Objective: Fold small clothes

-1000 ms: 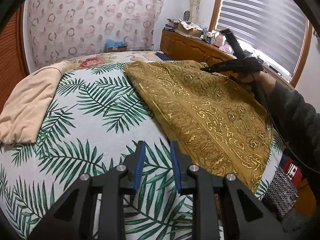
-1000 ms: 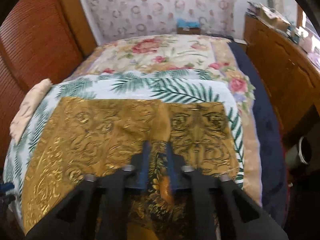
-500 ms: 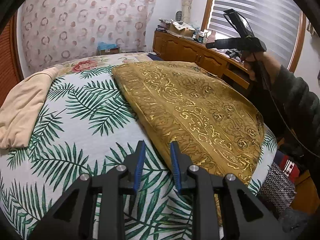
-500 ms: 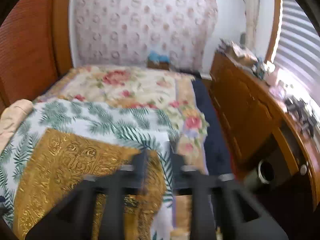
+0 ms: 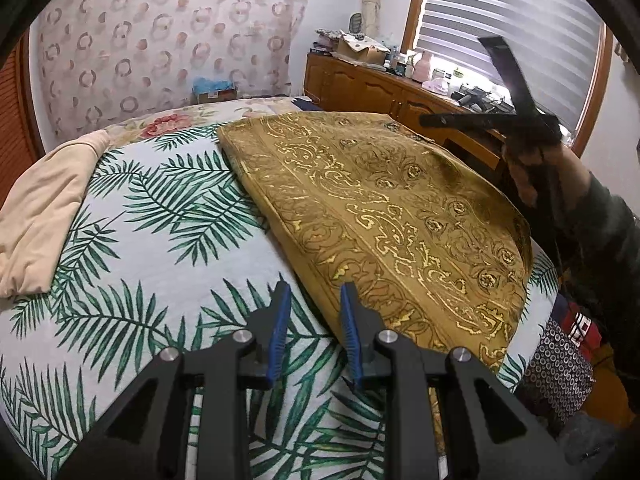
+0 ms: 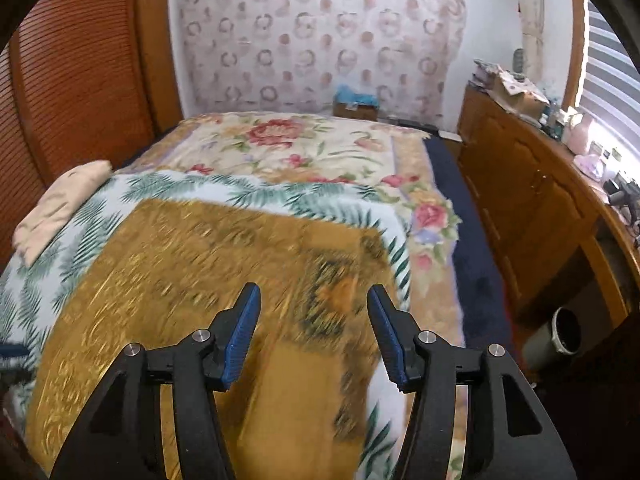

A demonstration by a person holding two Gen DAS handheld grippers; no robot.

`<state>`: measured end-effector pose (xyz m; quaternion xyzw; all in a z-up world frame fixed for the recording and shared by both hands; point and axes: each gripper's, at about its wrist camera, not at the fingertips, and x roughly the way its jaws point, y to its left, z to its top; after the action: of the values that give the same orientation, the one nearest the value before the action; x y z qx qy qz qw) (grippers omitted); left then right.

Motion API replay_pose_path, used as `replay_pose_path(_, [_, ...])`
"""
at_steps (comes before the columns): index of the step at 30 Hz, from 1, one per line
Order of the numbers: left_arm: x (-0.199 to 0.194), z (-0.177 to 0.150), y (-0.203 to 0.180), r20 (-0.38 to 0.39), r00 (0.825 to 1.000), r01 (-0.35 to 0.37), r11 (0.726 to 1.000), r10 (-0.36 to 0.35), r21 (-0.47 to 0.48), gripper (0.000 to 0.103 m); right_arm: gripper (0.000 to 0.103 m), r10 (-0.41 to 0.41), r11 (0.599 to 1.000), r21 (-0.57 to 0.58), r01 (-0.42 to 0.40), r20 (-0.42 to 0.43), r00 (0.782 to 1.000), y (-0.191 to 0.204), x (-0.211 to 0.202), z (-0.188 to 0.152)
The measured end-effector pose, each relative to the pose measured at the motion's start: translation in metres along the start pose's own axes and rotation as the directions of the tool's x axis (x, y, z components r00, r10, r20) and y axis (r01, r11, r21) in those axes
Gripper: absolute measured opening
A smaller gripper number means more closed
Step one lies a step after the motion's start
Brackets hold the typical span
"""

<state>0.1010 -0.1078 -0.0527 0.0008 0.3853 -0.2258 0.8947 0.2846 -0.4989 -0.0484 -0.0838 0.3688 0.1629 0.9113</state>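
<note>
Now the gold cloth [image 5: 384, 216] lies folded flat on the bed [image 5: 168, 248], across the palm-leaf quilt [image 5: 132, 280], its far edge near the floral blanket [image 6: 288, 148]. In the right wrist view the cloth [image 6: 192, 280] is blurred but fills the near middle of the bed.

The left hand-held gripper [image 5: 314, 328] hovers low over the quilt just beside the cloth's near-left edge — its blue pads [image 5: 278, 328] stand a narrow gap apart with nothing between them; whether the right-hand pad brushes the cloth's border I cannot tell.

The right hand-held gripper [image 6: 314, 336] hangs above the cloth's near right part. Its jaws have just been opening and now stand wide, and nothing is between the pads [image 6: 244, 332]. From the left wrist view this gripper [image 5: 496, 118] shows at the right, raised clear of the cloth, gripped by a hand [image 5: 536, 168] in a dark sleeve [image 5: 608, 232].

A beige garment [image 5: 44, 208] lies bunched at the bed's left side, well apart from the cloth. A wooden dresser [image 6: 532, 200] runs along the right — cluttered on top, under a blind [image 5: 516, 24].
</note>
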Motion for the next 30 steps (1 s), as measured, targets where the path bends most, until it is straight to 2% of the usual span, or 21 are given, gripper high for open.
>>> replay_pose_path(2, [0.002, 0.000, -0.003, -0.006, 1.000, 0.019, 1.000, -0.019, 0.003, 0.023, 0.061, 0.008, 1.000, -0.017, -0.008, -0.001, 1.000, 0.007, -0.010, -0.015])
replay_pose_path(4, [0.003, -0.001, -0.004, -0.015, 0.998, 0.055, 0.998, -0.055, -0.001, 0.023, 0.075, 0.013, 1.000, -0.026, -0.013, -0.001, 1.000, 0.013, -0.019, -0.027])
replay_pose_path(6, [0.004, -0.003, -0.007, -0.026, 0.998, 0.063, 0.998, -0.063, 0.002, 0.025, 0.081, 0.012, 0.999, -0.036, -0.012, -0.003, 1.000, 0.018, -0.028, -0.041])
replay_pose_path(8, [0.004, -0.005, -0.011, -0.032, 0.998, 0.048, 0.999, -0.047, 0.018, 0.027, 0.081, 0.004, 0.999, -0.041, -0.004, -0.008, 1.000, 0.022, -0.038, -0.055])
replay_pose_path(19, [0.008, -0.019, -0.019, -0.093, 0.992, 0.081, 0.997, -0.080, 0.004, 0.028, 0.081, -0.025, 1.000, -0.008, 0.025, -0.014, 1.000, 0.021, -0.076, -0.107])
replay_pose_path(28, [0.006, -0.029, -0.026, -0.092, 0.994, 0.066, 0.998, -0.066, -0.005, 0.028, 0.081, -0.045, 0.998, 0.042, 0.048, -0.071, 0.996, 0.008, -0.073, -0.143])
replay_pose_path(30, [0.005, -0.030, -0.029, -0.089, 0.994, 0.063, 0.998, -0.063, -0.003, 0.028, 0.078, -0.031, 0.997, 0.062, 0.035, -0.073, 0.997, 0.005, -0.073, -0.147])
